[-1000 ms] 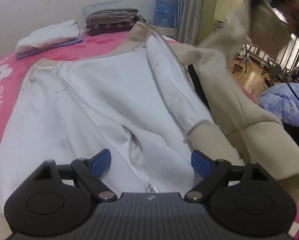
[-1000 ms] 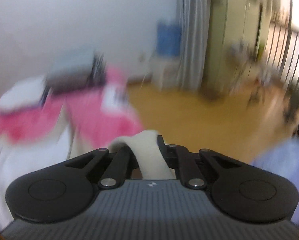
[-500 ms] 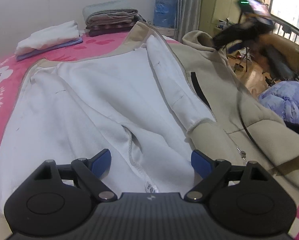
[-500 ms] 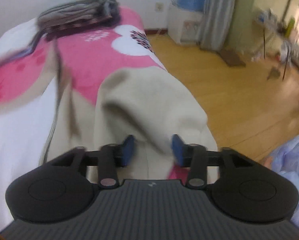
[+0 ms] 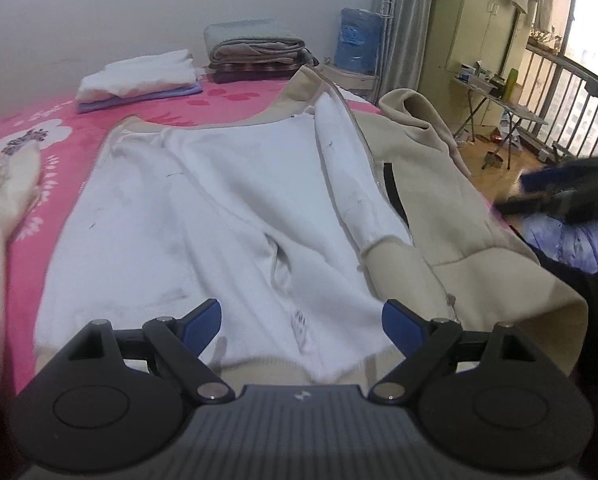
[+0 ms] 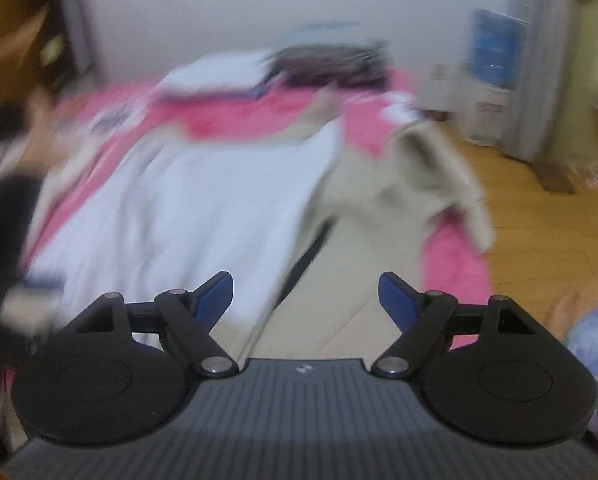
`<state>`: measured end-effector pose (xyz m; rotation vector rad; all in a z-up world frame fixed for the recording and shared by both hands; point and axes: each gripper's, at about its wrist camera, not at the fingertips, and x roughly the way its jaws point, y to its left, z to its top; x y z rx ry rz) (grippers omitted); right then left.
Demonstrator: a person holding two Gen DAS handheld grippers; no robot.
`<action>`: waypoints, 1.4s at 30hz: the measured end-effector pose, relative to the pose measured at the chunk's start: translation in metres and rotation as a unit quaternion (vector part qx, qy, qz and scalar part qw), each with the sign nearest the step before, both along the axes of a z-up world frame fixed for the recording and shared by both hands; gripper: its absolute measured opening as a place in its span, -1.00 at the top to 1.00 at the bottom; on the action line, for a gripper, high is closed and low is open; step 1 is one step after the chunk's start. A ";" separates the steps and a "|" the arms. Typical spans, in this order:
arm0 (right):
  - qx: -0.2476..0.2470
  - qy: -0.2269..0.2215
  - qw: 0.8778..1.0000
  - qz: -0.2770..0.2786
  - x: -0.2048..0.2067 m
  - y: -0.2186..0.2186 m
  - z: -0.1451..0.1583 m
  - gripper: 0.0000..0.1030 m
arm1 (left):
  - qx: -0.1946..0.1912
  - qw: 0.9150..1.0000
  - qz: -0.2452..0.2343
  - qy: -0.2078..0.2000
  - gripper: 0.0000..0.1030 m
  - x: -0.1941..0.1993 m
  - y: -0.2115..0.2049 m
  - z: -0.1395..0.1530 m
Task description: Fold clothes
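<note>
On the pink bed (image 5: 59, 184), a beige jacket (image 5: 427, 200) lies open, white lining up.
Left gripper (image 5: 301, 320) hovers wide and empty above the hem; right gripper (image 6: 305, 294), jaws opening, holds nothing. Recommended: pinch the right front panel's edge, fold it squarely across the lining, and smooth the bunched sleeve first.

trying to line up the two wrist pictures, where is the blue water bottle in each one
Left wrist view: the blue water bottle stands upper middle-right, against the wall beside the grey curtain.
Right wrist view: the blue water bottle is a blurred shape at upper right, against the wall.
Shared landmark: the stack of folded blankets at the far end of the pink bed, to the bottle's left in both.
</note>
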<state>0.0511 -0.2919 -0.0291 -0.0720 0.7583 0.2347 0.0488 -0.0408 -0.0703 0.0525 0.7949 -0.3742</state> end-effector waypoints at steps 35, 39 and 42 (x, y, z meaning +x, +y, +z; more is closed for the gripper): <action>-0.005 0.028 0.994 -0.101 0.030 0.019 -0.038 0.80 | 0.049 0.999 0.007 -0.008 -0.72 -0.009 -0.008 -0.040; -0.048 -0.053 0.981 -0.178 0.015 -0.044 0.018 0.80 | 0.050 0.999 0.007 -0.006 -0.72 -0.008 -0.008 -0.040; -0.085 -0.104 0.959 -0.251 -0.001 -0.093 0.054 0.80 | 0.051 0.999 0.008 -0.004 -0.72 -0.007 -0.009 -0.040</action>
